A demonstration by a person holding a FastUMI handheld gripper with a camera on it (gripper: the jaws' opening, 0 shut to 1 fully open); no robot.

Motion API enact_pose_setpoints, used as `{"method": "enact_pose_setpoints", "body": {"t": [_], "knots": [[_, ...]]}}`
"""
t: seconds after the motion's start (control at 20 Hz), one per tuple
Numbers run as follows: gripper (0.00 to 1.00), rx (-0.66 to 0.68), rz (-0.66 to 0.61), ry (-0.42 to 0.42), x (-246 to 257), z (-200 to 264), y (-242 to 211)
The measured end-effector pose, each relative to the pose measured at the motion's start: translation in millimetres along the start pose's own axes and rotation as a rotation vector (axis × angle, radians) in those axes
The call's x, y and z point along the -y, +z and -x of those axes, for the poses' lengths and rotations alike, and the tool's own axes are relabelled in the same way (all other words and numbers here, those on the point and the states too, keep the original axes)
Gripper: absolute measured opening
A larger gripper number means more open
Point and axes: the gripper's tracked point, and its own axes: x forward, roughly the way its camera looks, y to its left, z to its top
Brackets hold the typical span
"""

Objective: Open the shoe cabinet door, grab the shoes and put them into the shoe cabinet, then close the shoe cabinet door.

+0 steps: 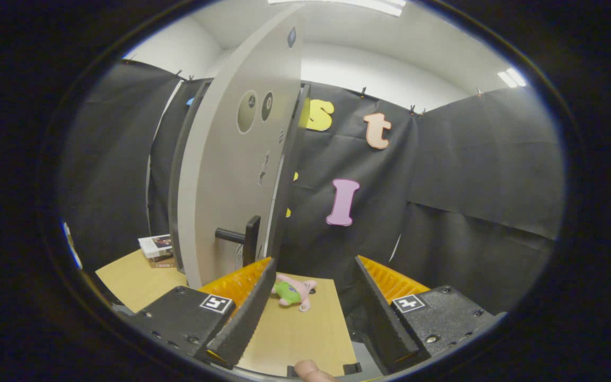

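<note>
Your gripper point(316, 270) is released: its two fingers stand wide apart with nothing between them but the bare top of the wooden table point(305, 331). The left finger's tip sits just at the foot of the shoe cabinet door point(231, 185), close beside the door's free edge; whether it touches that edge you cannot tell from here. The right finger hangs clear over the table's far corner, with the dark booth wall point(470, 185) beyond it.

The door is swung open toward you and stands upright, its long axis vertical, its pale face turned to your left and its thin edge pointing nearly straight at the fingers. A dark bar handle point(236, 236) juts out from that face low down, pointing left. Behind the door you can see only a slim strip of the cabinet's dark frame point(178, 175); the inside is hidden.

Just ahead of the fingers, nearer the left one, a small pink and green plush toy point(294, 292) lies on the table. A short stack of books point(158, 249) sits left of the door.

A fingertip point(313, 371) shows at the table's near edge, cut off.
</note>
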Motion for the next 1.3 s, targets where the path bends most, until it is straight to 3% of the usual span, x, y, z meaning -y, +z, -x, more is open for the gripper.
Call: {"method": "enact_pose_setpoints", "body": {"t": [0.15, 0.4, 1.0, 1.3], "knots": [[0.93, -0.002, -0.047, 0.007, -19.3, 1.5, 0.0], [0.92, -0.03, -0.16, 0.093, -67.6, 5.1, 1.7], [0.92, -0.032, -0.133, 0.221, -217.3, -25.1, 33.6], [0.93, -0.073, -0.138, 0.358, -326.2, -51.5, 46.4]]}}
